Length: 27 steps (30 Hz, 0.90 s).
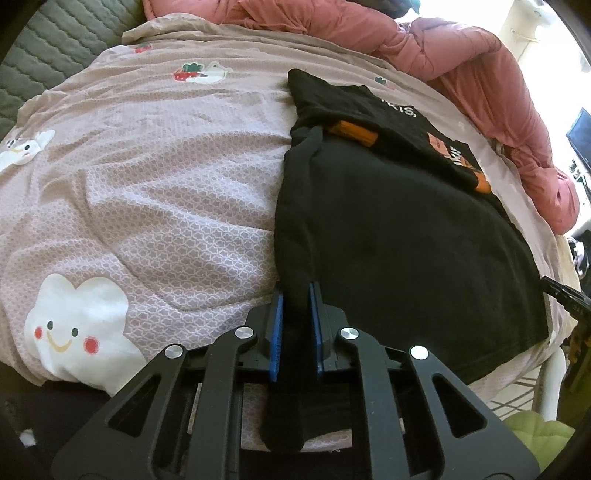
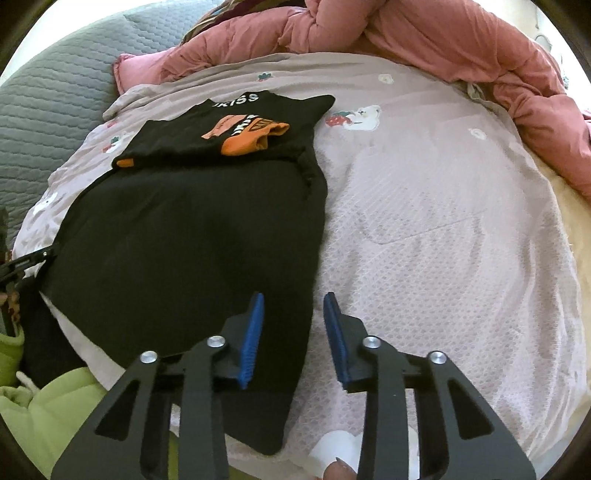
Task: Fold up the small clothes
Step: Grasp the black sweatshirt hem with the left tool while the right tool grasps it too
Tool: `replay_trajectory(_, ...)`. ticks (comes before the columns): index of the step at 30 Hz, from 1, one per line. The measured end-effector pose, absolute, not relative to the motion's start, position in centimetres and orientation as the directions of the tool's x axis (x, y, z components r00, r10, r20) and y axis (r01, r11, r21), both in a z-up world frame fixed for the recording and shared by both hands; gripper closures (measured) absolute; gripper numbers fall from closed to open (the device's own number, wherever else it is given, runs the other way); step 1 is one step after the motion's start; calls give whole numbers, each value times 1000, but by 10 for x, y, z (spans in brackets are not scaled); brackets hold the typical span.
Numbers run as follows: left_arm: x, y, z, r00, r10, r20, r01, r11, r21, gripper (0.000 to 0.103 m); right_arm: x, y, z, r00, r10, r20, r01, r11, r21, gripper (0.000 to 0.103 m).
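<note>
A black shirt [image 1: 388,229] with an orange print and white letters lies flat on the pinkish bedspread [image 1: 166,184], its far part folded over. My left gripper [image 1: 295,293] is shut on a fold of the shirt's near left edge, black cloth filling the gap between the blue pads. In the right wrist view the same shirt [image 2: 184,240] spreads to the left. My right gripper [image 2: 295,317] stands open over its near right corner. One pad is above the black cloth, the other above the bedspread [image 2: 443,221], with a gap between them. Its tip [image 1: 561,295] shows in the left view.
A rumpled pink duvet [image 2: 424,33] is heaped along the far side and right of the bed. Grey quilted padding [image 1: 55,48] lies at the far left. A lime-green cushion [image 2: 44,406] sits below the bed's near edge. The left gripper's tip [image 2: 33,258] enters from the left.
</note>
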<state>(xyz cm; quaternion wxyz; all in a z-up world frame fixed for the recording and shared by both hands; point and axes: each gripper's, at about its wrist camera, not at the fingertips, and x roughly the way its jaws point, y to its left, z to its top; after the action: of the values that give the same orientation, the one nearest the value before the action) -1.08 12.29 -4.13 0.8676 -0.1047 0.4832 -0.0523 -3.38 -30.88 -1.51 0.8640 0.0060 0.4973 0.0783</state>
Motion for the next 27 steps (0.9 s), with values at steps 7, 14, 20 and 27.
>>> replay_trajectory(7, -9, 122, -44, 521, -183, -834, -12, 975, -222, 95, -32, -310, -27, 456, 162, -875, -133, 985, 113, 72)
replay_trajectory(14, -5, 122, -48, 505, -187, -843, -16, 974, -225, 94, -32, -316, -37, 452, 225, -863, -128, 974, 187, 74)
replay_trajectory(20, -7, 118, -44, 514, -170, -841, -2, 980, -199, 99, -31, -308, -24, 482, 263, -836, -186, 963, 195, 95)
replay_trajectory(27, -11, 122, -17, 574, -184, -798, 6, 975, -221, 100, -26, -305, 10, 586, 304, -751, -224, 951, 210, 96)
